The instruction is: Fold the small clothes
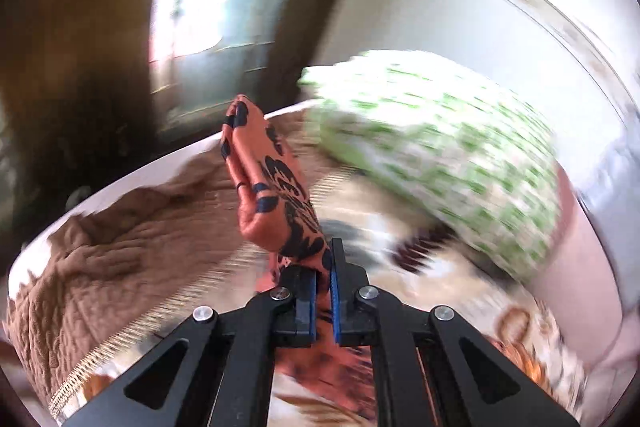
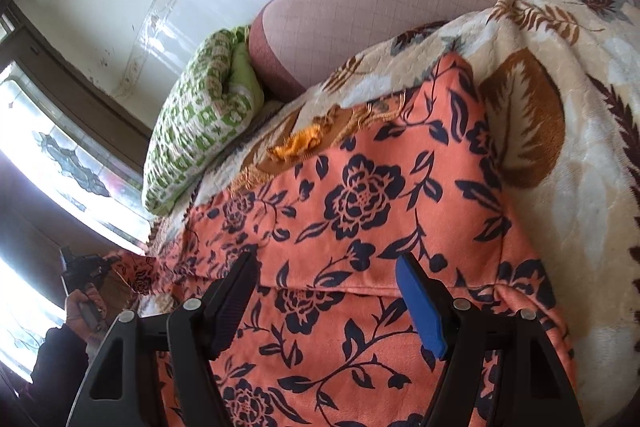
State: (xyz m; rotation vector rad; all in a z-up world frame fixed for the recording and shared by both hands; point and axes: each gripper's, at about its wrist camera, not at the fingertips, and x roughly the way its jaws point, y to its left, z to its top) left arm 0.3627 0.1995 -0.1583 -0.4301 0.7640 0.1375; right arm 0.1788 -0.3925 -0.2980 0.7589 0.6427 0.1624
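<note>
One orange flowered garment [image 2: 360,211], spread on the leaf-print blanket [image 2: 560,187], long axis running from my right gripper [image 2: 328,291] toward the pillow [image 2: 192,131]. My left gripper [image 1: 324,267] is clamped on one corner, lifted upright. My right gripper hovers wide open, holding nothing. One green pillow.

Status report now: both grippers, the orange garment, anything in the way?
Left gripper shut on orange floral garment, end lifted. Right gripper open above garment, nothing held. Garment spread on leaf-print blanket. Green checked pillow beside it, not blocking.
</note>
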